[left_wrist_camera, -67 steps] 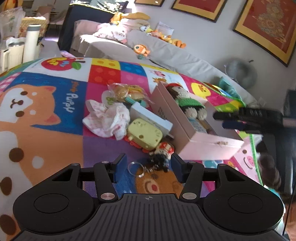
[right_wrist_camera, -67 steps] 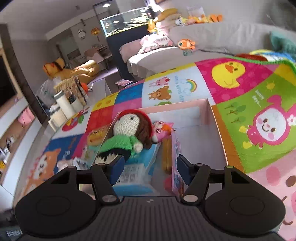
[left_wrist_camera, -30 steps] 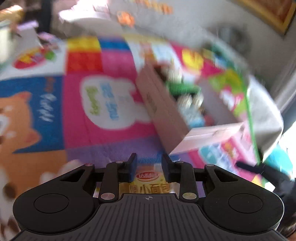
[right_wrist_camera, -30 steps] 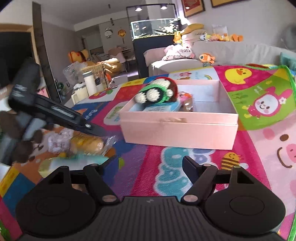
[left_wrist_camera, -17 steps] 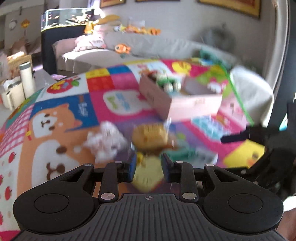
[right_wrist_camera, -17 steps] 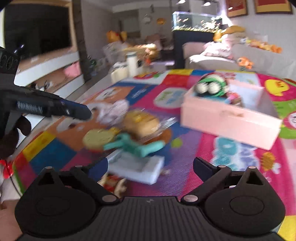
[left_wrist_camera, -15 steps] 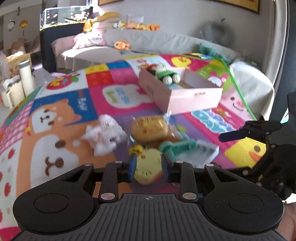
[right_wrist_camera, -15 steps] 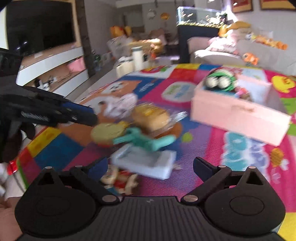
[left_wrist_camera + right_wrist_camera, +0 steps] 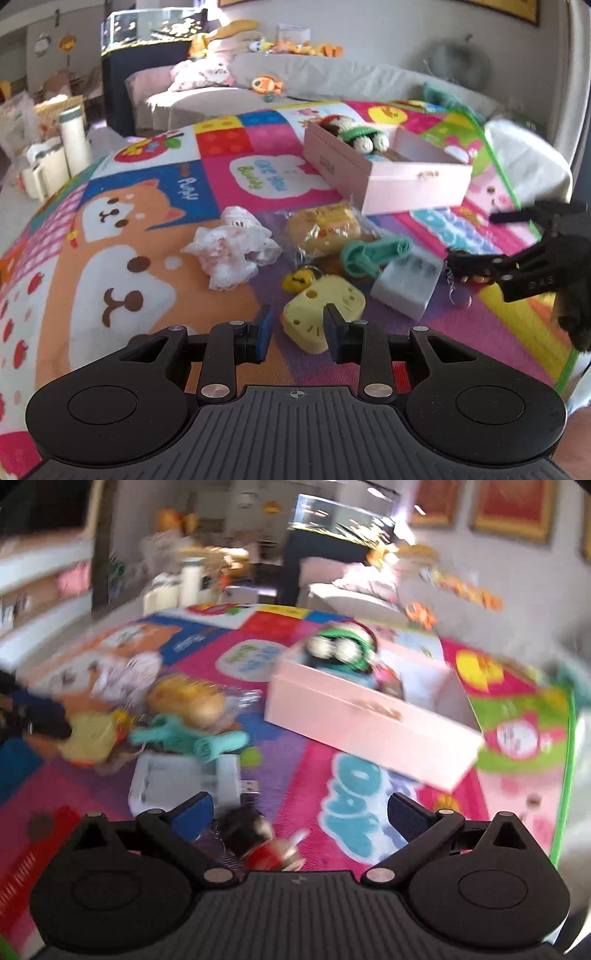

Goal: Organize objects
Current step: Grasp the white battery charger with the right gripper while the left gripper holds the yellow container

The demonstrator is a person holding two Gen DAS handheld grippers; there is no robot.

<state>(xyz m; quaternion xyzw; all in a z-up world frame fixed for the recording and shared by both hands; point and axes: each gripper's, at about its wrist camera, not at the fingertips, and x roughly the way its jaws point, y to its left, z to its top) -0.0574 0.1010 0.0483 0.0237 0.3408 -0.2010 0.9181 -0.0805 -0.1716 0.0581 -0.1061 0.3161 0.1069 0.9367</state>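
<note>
An open pink box [image 9: 388, 177] stands on the colourful play mat [image 9: 155, 206] with a crochet doll [image 9: 354, 134] in it. In front of it lie a bread packet [image 9: 325, 229], a teal toy [image 9: 373, 253], a white box [image 9: 406, 284], a crumpled cloth [image 9: 232, 251] and a yellow cat-faced toy [image 9: 325, 317]. My left gripper [image 9: 297, 332] is shut and holds nothing, hovering just over the yellow toy. My right gripper [image 9: 299, 816] stands wide open above the mat. A small red-and-black figure [image 9: 258, 838] lies between its fingers, untouched. The right view is blurred.
A sofa [image 9: 332, 81] with plush toys runs behind the mat, beside a dark fish-tank cabinet [image 9: 122, 81]. A flask and cups [image 9: 74, 136] stand at the far left. The mat's green edge [image 9: 509, 184] drops off on the right.
Both views have swung back from the pink box to the pile of loose objects. My right jaws have spread much wider, and the small figure now lies between them. The left jaws stayed narrow.
</note>
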